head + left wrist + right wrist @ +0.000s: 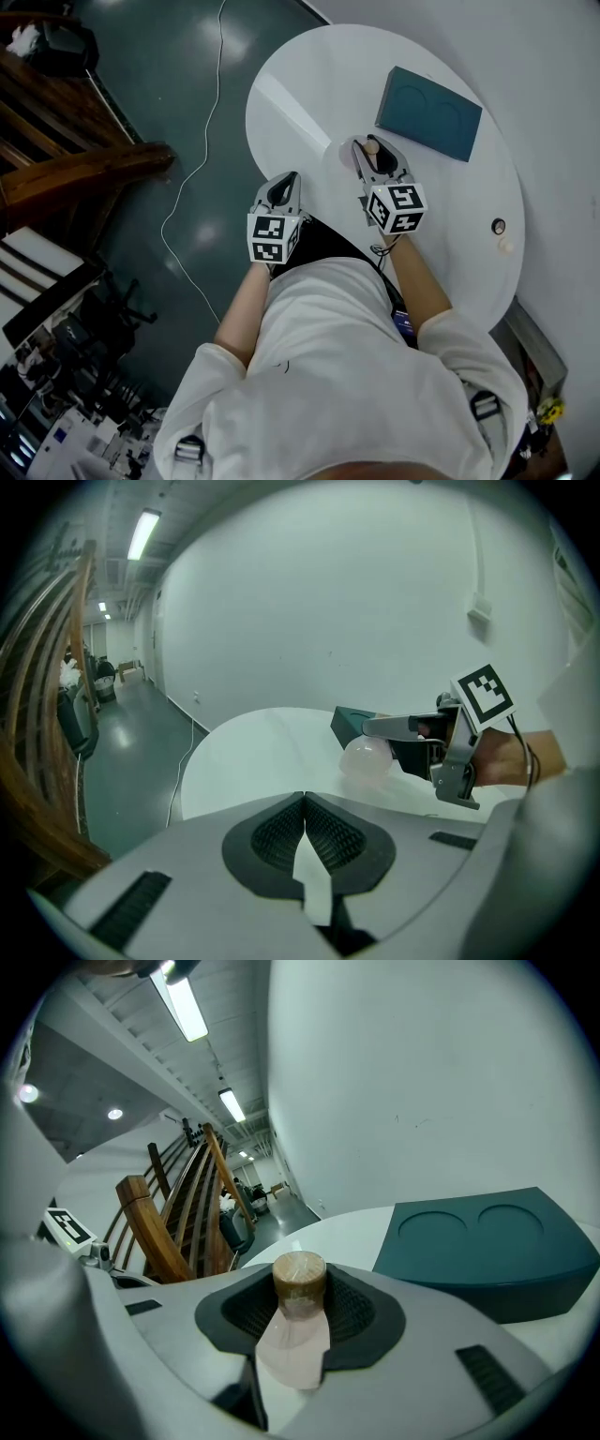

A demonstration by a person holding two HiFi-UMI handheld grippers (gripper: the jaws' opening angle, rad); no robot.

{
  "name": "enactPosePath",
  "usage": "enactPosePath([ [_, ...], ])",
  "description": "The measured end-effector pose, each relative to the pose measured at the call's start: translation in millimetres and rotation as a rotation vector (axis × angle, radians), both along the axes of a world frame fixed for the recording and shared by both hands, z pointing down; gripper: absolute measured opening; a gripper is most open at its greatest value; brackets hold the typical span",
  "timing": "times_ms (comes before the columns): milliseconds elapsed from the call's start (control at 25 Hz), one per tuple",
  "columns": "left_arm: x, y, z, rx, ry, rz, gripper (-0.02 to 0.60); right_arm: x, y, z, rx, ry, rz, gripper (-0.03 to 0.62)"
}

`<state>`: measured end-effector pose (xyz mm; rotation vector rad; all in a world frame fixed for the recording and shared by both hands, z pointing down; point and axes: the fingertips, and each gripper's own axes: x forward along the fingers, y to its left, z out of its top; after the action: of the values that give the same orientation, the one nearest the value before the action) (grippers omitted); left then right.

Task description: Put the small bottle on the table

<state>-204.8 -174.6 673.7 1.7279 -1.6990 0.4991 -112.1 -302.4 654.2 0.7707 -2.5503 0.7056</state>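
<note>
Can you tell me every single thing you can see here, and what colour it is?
bottle: one, pale pink with a brown cap, clamped in the right gripper over the table
table: one, white, round, in front of the person
box: one, dark teal with two round dents, on the table
small bits: two, one dark, one pale, near the table's edge; too small to tell
cable: one, white, on the dark floor
railing: one, brown wood, at the left
shirt: one, white, on the person
left gripper: one, grey, shut, empty
right gripper: one, grey, holding the bottle
</note>
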Motion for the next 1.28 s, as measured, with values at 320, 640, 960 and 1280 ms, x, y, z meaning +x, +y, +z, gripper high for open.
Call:
enactPosePath([
  [320,-10.2,13.5,-0.5,-0.016,-0.011,-0.06,0.018,-5.9,-3.3,14.2,-0.017,0.03,-0.014,0.132],
  [640,-12.7,21.6,1.5,-0.021,-0.008,-0.085,0.02,-10.6,-6.0,25.9,-0.018,0.069,-0.02,0.132],
  [960,-11.2,17.4,0.6,-0.015,-0.007,-0.078,0.018,-8.9,-8.5,28.6,-0.002,0.088,-0.003,0.132],
  [1280,-7.9,14.4,2.5,-0.013,-0.002,-0.049,0.018,-14.1,2.3,29.5,0.074,0.15,-0.034,0.137],
])
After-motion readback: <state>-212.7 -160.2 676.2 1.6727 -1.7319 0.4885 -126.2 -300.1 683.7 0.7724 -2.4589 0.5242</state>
